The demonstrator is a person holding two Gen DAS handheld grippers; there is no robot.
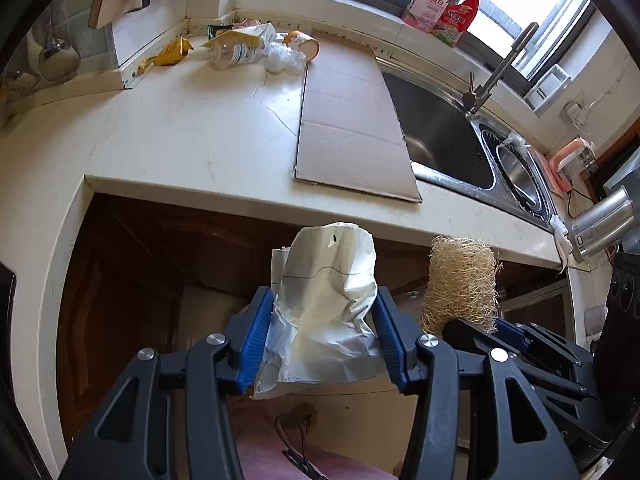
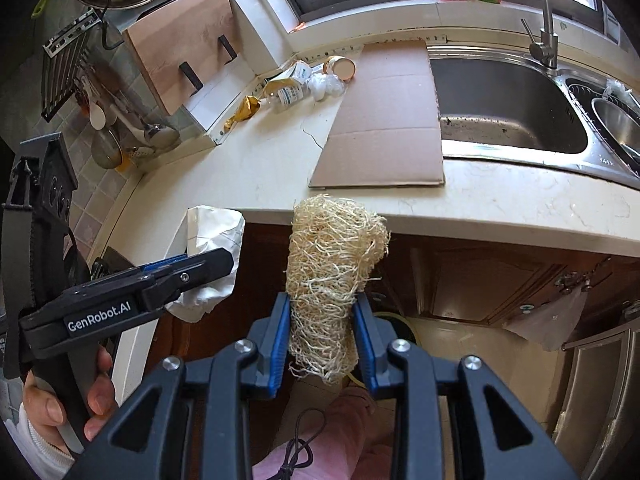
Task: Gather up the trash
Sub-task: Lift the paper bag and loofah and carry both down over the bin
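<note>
A crumpled white bag (image 1: 328,304) is clamped between the blue pads of the left tool (image 1: 324,336) and a loofah (image 2: 328,284) between those of the right tool (image 2: 322,340), both held off the desk (image 1: 192,128), where more trash (image 1: 248,48) is left by the wall.

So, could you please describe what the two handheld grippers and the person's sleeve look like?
Both the left gripper and the right gripper have dark grey linkage frames with silver pivot bolts and blue ribbed pads. The left one carries white "GenRobot.AI" lettering. A white cuff shows at the wrist.
</note>
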